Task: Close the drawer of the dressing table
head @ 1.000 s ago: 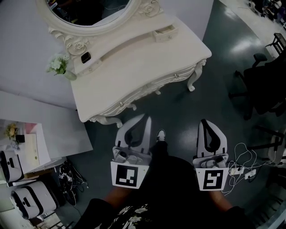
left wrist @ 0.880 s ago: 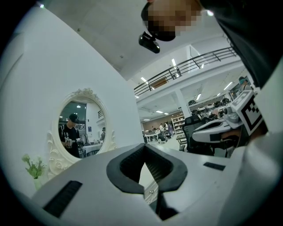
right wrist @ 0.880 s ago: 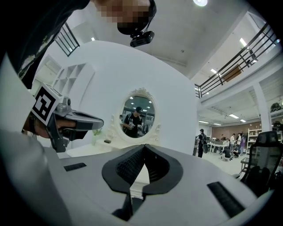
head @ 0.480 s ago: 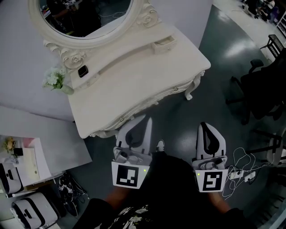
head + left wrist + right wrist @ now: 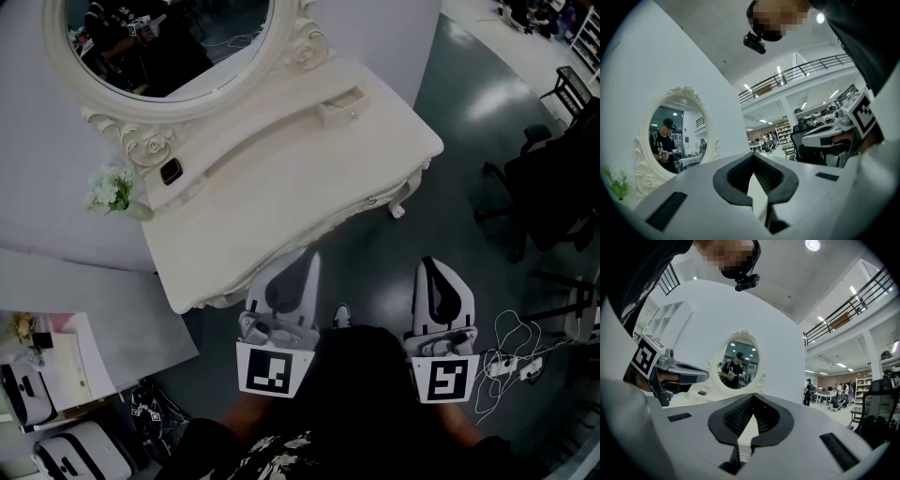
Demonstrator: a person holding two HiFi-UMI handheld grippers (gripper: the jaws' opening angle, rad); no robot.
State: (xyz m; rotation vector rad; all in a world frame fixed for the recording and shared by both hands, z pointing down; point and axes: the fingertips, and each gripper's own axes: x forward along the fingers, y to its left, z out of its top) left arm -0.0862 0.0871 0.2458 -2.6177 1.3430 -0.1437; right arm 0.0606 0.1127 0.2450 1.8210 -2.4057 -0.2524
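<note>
So we're holding the left gripper and right gripper clenched empty, facing the dressing table, whose small top-shelf drawer is sticking out ahead, slightly nearer the left.

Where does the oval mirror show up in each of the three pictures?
Head view: the oval mirror is at the top left, above the dressing table.
Left gripper view: it is at the left side, about halfway down.
Right gripper view: it is near the middle of the picture.
Shared landmark: the white wall behind the mirror.
</note>
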